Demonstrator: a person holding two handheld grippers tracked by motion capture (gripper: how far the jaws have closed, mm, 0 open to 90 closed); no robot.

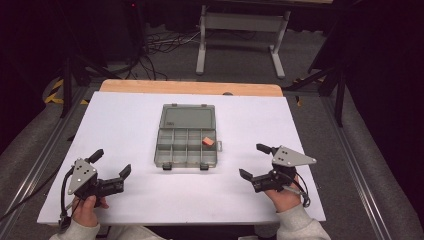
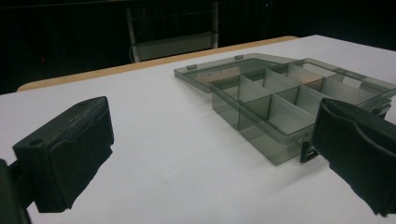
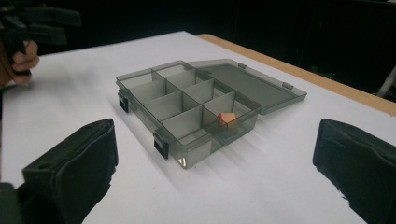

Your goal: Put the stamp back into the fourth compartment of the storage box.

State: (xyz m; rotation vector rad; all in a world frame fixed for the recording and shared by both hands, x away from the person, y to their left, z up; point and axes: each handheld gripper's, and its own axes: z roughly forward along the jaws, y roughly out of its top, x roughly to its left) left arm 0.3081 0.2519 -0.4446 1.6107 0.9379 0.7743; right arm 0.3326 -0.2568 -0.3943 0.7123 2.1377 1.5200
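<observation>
The compartment box [image 1: 186, 142] sits open at the middle of the white table [image 1: 125, 125], lid [image 1: 189, 118] laid flat on the far side, two black latches on the near edge. A small orange-pink block [image 1: 208, 142] lies in the far right compartment, seen in the right gripper view as the corner cell nearest the hinge [image 3: 226, 117]; the other cells look empty. The left gripper [image 1: 111, 164] is held near the table's front left, jaws wide apart and empty, well apart from the box. The right gripper [image 1: 255, 161] is at the front right, jaws likewise wide and empty, closer to the box's right side than the left one is to its own. Judgement: this looks like a standby pose between steps, with neither tool engaged. The next move probably falls to the right gripper: either reach in over the dividers for the block, which needs a narrow, near-vertical approach to clear the cell walls, or swing the lid over to close.
</observation>
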